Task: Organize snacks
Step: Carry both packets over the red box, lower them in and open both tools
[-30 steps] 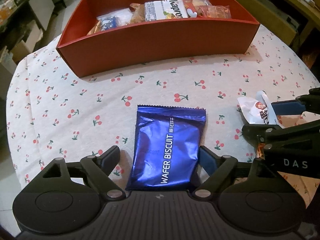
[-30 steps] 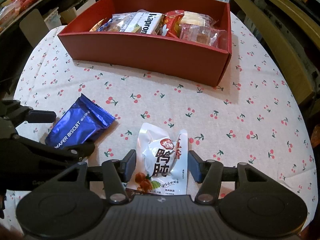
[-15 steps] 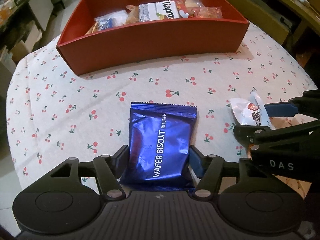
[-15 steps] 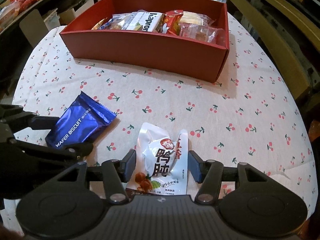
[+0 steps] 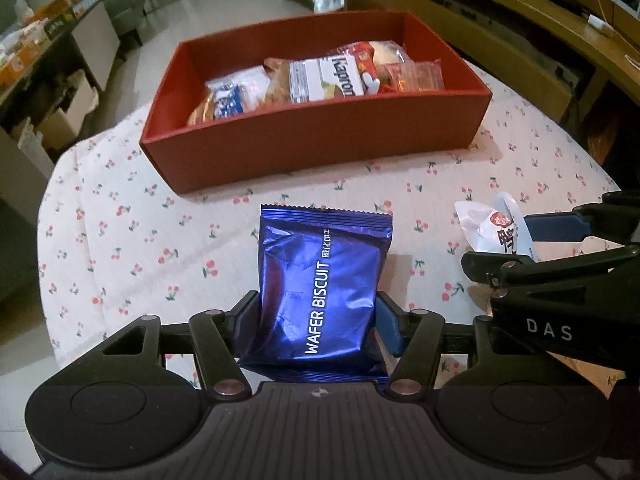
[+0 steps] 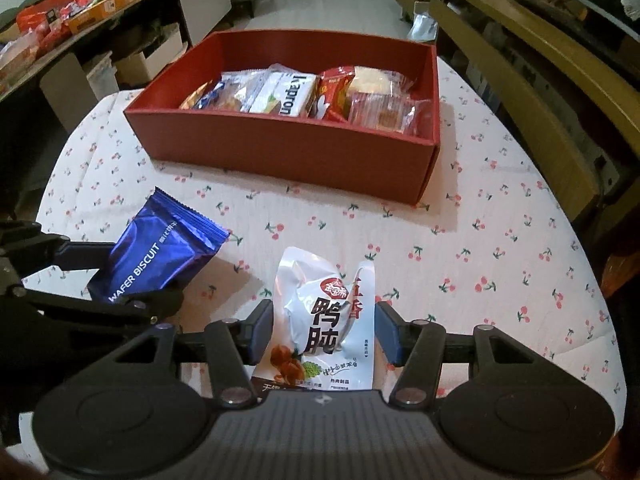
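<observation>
My left gripper (image 5: 318,316) is shut on a blue wafer biscuit packet (image 5: 320,288) and holds it above the table. The packet also shows in the right wrist view (image 6: 160,256). My right gripper (image 6: 324,332) is shut on a white duck snack pouch (image 6: 326,320), lifted off the cloth. The pouch also shows in the left wrist view (image 5: 494,230). A red box (image 5: 320,140) stands at the far side of the table and holds several snack packets (image 5: 328,80). In the right wrist view the box (image 6: 288,148) is ahead, slightly left.
The round table has a white cherry-print cloth (image 6: 500,248). Shelves with goods (image 6: 48,36) stand at the left and a wooden bench (image 6: 540,92) at the right. The two grippers are side by side near the table's front edge.
Both grippers have risen with their packets. The left jaws have closed onto the blue packet. The red box's inside now shows more.
</observation>
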